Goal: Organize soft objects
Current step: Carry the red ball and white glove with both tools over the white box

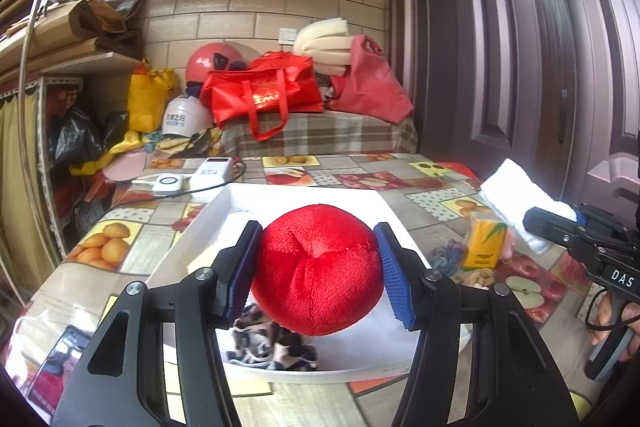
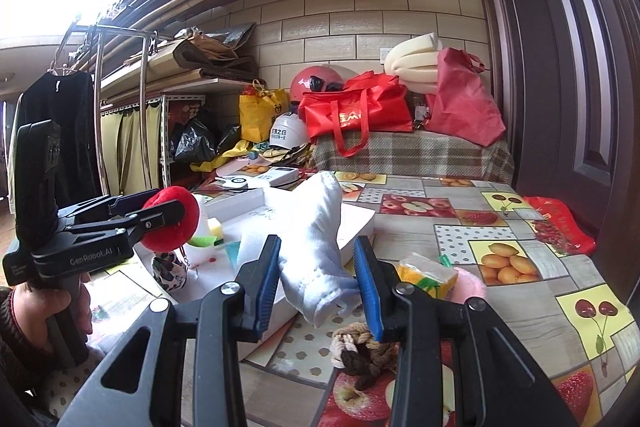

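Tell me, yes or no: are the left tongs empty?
No: the left tongs clamp a red plush ball between their blue pads, above the white tray.

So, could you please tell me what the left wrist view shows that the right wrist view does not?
Only the left wrist view shows the left gripper head-on, pads squeezing the red plush ball. Only the right wrist view shows the knotted rope, a hanging black garment and the right gripper holding a white sock. Both show the white tray and red bag.

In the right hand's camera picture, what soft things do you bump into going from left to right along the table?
Red plush ball held by the left gripper → white sock in the right gripper → yellow tissue pack.
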Available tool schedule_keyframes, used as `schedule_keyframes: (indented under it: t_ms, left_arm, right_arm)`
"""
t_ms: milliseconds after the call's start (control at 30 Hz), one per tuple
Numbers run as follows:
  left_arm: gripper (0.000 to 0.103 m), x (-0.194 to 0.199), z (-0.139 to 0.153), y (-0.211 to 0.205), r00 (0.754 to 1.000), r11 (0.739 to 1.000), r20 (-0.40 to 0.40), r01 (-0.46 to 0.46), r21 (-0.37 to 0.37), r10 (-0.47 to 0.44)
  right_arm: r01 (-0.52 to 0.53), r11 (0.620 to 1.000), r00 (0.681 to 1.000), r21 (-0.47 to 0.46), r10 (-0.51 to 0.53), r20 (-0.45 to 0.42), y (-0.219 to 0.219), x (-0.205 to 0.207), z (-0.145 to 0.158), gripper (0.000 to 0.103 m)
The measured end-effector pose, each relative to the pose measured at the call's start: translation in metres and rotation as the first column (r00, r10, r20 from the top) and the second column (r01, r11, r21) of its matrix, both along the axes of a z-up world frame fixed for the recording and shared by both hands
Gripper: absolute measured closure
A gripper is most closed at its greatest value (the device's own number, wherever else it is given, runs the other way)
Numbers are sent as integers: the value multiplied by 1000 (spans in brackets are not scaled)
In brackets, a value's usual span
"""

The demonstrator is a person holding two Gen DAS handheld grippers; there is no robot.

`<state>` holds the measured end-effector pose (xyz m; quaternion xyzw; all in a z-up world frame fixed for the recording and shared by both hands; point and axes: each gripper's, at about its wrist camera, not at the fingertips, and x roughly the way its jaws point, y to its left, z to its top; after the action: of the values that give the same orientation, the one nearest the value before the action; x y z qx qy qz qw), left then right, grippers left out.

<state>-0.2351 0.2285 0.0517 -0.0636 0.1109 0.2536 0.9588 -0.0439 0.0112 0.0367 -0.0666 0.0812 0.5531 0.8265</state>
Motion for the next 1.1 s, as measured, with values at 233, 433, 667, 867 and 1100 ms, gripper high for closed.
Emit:
schedule_keyframes:
  t_ms: [233, 433, 667, 867, 1100]
  left_arm:
    - [46, -18, -1, 20, 998, 998, 19, -55, -39, 56]
    - [46, -20, -4, 28, 998, 996, 9, -55, -71, 55]
    - [46, -13, -7, 31, 999, 996, -32, -32, -84, 29]
    - [46, 0, -10, 37, 998, 996, -69, -7, -85, 1]
    - [46, 24, -12, 43, 995, 997, -100, 14, -80, -22]
  right_arm:
    - [-43, 999, 999, -23, 42, -6, 11, -9, -1, 66]
    - [-95, 994, 995, -62, 92, -41, 28, -14, -4, 66]
    - [-179, 976, 983, -128, 170, -74, 53, -23, -11, 66]
    - [-218, 958, 970, -187, 191, -149, 78, -19, -22, 66]
    - [-222, 952, 974, -212, 206, -95, 88, -30, -22, 66]
